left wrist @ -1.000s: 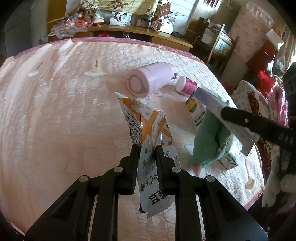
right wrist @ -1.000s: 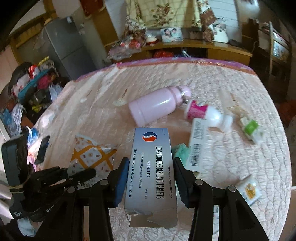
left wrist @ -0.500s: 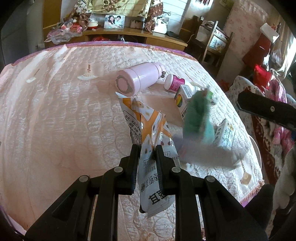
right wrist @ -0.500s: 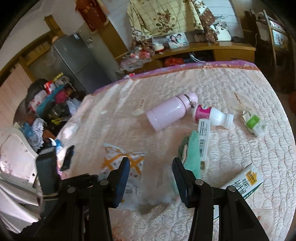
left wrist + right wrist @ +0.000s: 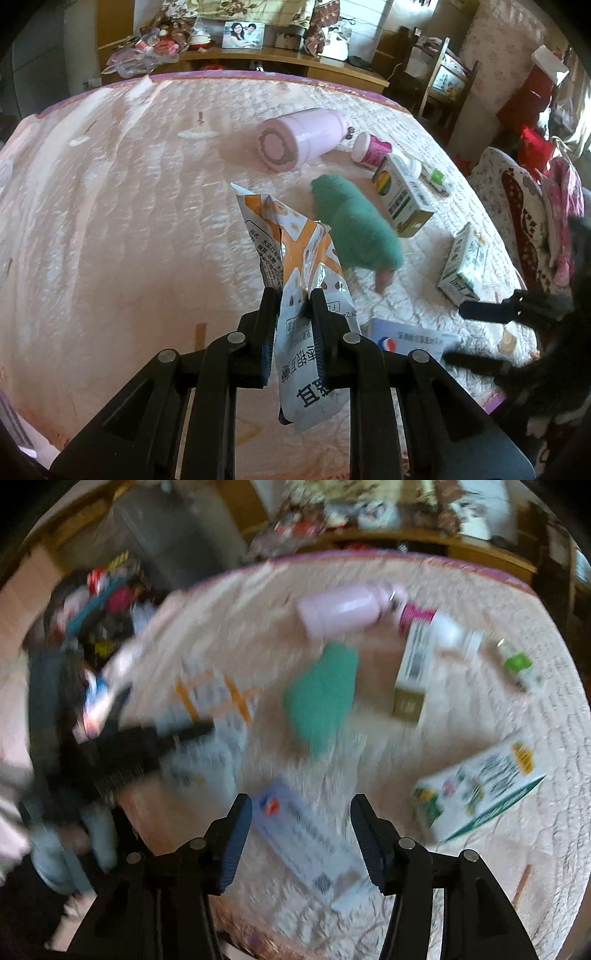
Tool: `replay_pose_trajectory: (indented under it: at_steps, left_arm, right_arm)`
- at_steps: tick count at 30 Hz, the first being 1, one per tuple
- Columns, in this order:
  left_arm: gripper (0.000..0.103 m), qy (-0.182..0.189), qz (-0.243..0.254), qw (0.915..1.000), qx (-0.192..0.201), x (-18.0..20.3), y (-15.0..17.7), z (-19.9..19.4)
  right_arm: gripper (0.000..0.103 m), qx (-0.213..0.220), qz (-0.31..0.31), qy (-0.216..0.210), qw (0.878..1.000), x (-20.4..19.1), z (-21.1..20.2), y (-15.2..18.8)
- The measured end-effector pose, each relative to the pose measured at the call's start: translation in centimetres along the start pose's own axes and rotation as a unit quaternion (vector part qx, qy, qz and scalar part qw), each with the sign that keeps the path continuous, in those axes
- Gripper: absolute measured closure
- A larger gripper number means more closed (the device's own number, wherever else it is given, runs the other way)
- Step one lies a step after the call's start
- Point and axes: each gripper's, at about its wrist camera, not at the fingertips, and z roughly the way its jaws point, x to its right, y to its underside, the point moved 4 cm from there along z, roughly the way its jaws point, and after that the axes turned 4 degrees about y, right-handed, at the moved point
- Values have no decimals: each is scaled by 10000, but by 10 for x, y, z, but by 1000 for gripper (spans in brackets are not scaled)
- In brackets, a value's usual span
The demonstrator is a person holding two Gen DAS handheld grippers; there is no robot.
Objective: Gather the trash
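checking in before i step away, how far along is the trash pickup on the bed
Nothing looks collected yet; no bin shows. In hand: the left gripper is shut on the orange-and-white foil snack wrapper. The right gripper is open above the white-and-blue tablet box lying on the bed. Left on the quilted pink bedspread: the green-and-white carton, the tall white box, the pink-labelled white bottle.

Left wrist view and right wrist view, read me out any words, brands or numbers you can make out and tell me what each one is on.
Snack wrapper held in the left gripper: large Chinese characters, upside down, not surely readable; small print too small.
White pill box: red-blue logo, text too small.
Cartons and: print too small.
Right wrist view: motion-blurred, nothing readable.
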Motion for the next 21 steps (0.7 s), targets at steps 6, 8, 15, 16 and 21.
replay_pose_trajectory:
  at_steps: [6,8,15,16,21]
  left_arm:
    - [87,-88,-69,9999,-33,-11,4,-4]
    - [87,-93,-86,9999,-35,-12,4,-4]
    - [87,-8,-43,10000,-22,-2,3,-4]
    - [87,12,-29,10000,-24,0,4,-5]
    - [87,133,91,9999,-11,16,5,-10]
  right_arm:
    - [22,-345,-540,121,9979,-2,32,18]
    - [21,-391,-655,105,9970,-3,38,22]
    - [45,-54,-757,471,9960,-7,38,19]
    - [50,-20,-683,532,9962,-5,37,19]
    - [56,269,-34,452,9986,17,12,23]
